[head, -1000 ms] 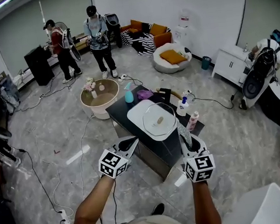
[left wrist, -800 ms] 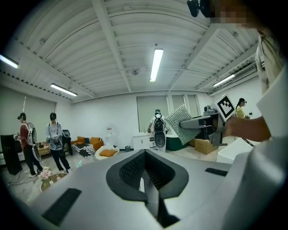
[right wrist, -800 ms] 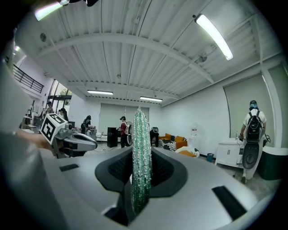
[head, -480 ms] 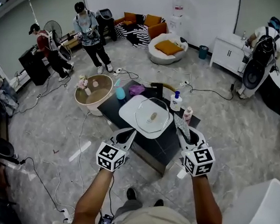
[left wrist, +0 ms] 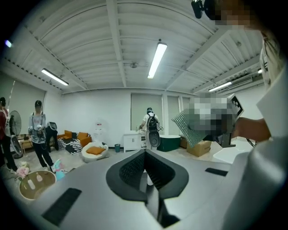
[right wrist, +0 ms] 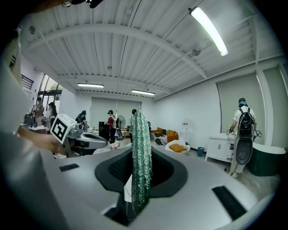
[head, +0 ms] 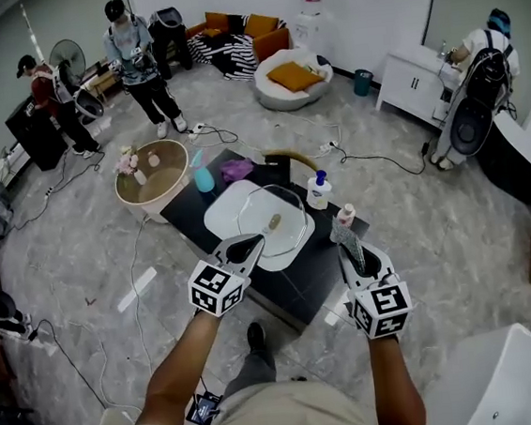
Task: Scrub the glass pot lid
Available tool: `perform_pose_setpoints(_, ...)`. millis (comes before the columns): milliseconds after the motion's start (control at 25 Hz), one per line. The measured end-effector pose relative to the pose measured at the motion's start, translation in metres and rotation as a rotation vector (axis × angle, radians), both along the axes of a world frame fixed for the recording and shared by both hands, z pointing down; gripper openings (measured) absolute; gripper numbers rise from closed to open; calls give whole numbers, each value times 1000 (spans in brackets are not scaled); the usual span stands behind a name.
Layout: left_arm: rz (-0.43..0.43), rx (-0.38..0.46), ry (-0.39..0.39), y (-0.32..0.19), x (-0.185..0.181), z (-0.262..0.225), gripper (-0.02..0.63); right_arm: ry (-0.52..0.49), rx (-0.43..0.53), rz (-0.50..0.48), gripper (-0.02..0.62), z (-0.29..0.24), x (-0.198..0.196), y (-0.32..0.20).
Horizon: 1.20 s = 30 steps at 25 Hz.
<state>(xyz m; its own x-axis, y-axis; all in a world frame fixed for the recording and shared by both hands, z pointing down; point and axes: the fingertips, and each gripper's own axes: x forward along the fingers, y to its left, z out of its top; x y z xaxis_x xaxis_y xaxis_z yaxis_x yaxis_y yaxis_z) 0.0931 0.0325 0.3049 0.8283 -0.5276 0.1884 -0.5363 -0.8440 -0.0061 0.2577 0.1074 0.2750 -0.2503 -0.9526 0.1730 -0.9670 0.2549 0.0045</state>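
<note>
Right gripper: clamped on a green scrubber, which stands edge-on between the jaws. It is held at the near edge of the table, apart from the lid.
Left gripper: jaws brought together, with nothing seen between them. It is held just short of the near rim of the tray, and no contact with tray or lid is seen.
Table: dark and low. The tray, three bottles and a purple cloth are carried on it.
Tray: white, set in the middle of the table, with the lid laid on it.
Lid: clear glass, resting flat on the tray with its knob up. It is touched by neither gripper.
Done: the scrubber has been taken up, and the lid is laid out within reach.
Left: scrubbing is judged not yet begun. The scrubber is to be brought down onto the glass and rubbed across it, and the lid probably steadied by the left gripper.
</note>
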Motion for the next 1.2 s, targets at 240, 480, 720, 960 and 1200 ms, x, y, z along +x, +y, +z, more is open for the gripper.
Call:
perform_pose_setpoints(240, 71, -18, 35, -81, 14, 5, 9, 50, -11, 84, 86, -8, 7, -57)
perform_pose_setpoints(480, 132, -15, 1, -152, 1, 20, 9, 50, -44, 134, 86, 5, -10, -121)
perform_pose_setpoints(720, 169, -37, 9, -207, -13, 36, 9, 69, -78, 166, 86, 17, -28, -176)
perform_pose_setpoints(960, 172, -42, 44, -245, -29, 43, 9, 83, -121, 159, 86, 32, -49, -217)
perform_pose_setpoints(1200, 113, -72, 38, -270, -45, 66, 9, 75, -125, 109, 86, 52, -62, -267)
